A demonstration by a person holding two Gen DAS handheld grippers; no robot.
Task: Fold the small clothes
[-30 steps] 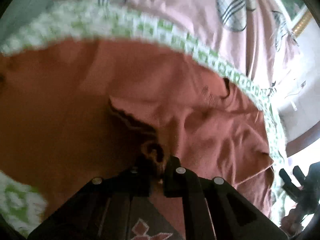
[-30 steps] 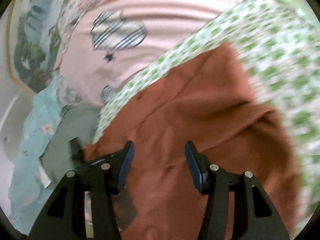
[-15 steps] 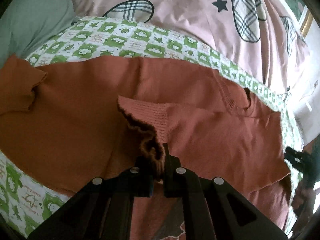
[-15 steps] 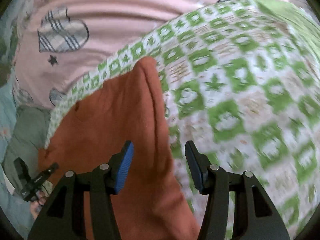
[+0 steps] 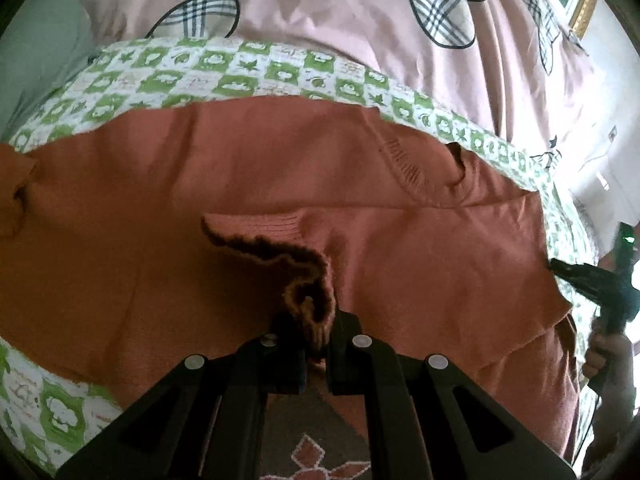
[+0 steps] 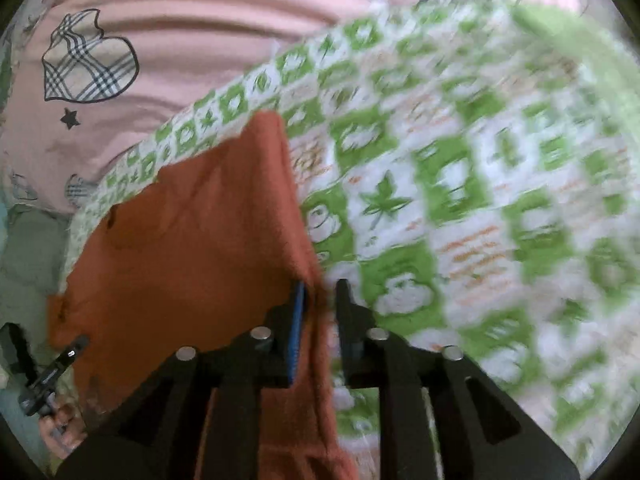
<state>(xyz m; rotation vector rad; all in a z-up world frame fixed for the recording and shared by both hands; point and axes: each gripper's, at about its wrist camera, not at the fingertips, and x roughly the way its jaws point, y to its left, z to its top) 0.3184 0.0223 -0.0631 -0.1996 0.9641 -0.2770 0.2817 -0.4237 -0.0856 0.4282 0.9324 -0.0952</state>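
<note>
Green-checked blanket point(image 6: 460, 200), pink quilt with plaid hearts point(image 5: 320, 12)

Rust-orange knit sweater point(image 5: 360, 184): lying spread and partly folded across green-checked blanket point(image 5: 224, 68), ribbed cuff point(image 5: 308, 300) bunching upward, one side edge point(image 6: 304, 264) lifting off the blanket.

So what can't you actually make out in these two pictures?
- Right wrist view: the green checked blanket is motion-blurred, its orange writing unreadable.
- Right wrist view: whether the closing right tongs already pinch the rust sweater's edge; blur hides contact.
- Left wrist view: the sweater's lower part, hidden behind the left tongs.
- Left wrist view: the patterned patch, cut off by the frame's bottom edge.
</note>
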